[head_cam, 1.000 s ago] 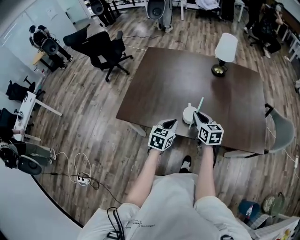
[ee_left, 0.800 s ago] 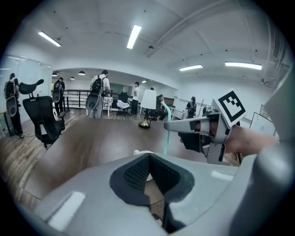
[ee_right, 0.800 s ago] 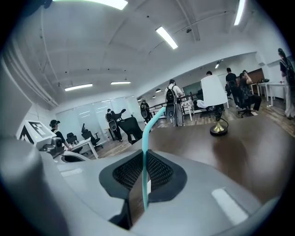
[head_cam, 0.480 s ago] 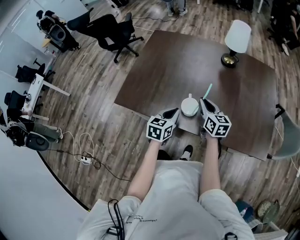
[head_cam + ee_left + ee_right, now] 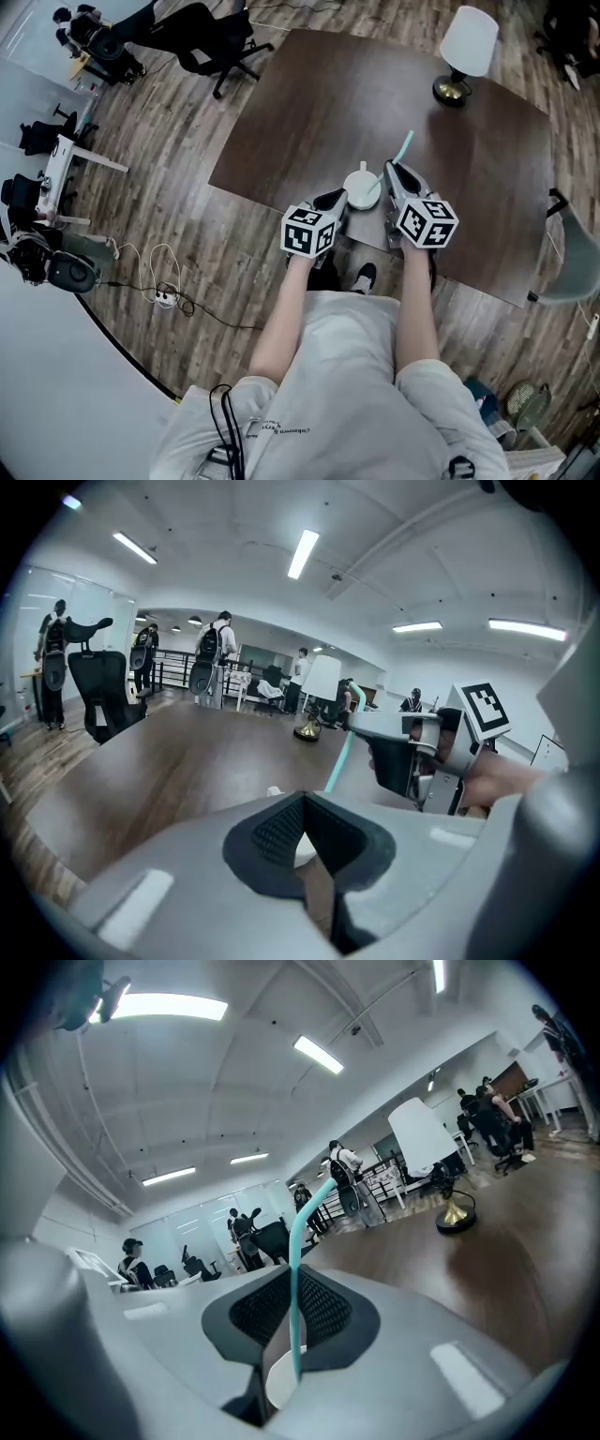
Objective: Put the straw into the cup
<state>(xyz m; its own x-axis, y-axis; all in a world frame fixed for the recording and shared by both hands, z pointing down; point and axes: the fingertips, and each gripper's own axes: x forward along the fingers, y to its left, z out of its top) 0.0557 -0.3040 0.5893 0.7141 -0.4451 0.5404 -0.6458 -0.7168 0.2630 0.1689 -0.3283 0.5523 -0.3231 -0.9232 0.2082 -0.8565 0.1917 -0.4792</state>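
The right tongs (image 5: 391, 171) are clamping the teal straw (image 5: 403, 145), which is leaning toward 1 o'clock over the white cup (image 5: 355, 184). The left tongs (image 5: 337, 199), closed together, are pointing at it from 8 o'clock.

One desk (image 5: 309, 103) is counted. On it, one cup (image 5: 356, 185) and one lamp (image 5: 466, 33) are found, and one straw (image 5: 403, 148) is seen above it. Two hand-held grippers are counted: one left hand-held gripper (image 5: 335, 200) and one right hand-held gripper (image 5: 392, 174). Around the desk two chairs are made out: one black office chair (image 5: 211, 39) and one grey chair (image 5: 565, 267). One power strip (image 5: 166, 298) is seen on the floor (image 5: 187, 216). Farther furniture at the room's edge is too small and too crowded to be counted.
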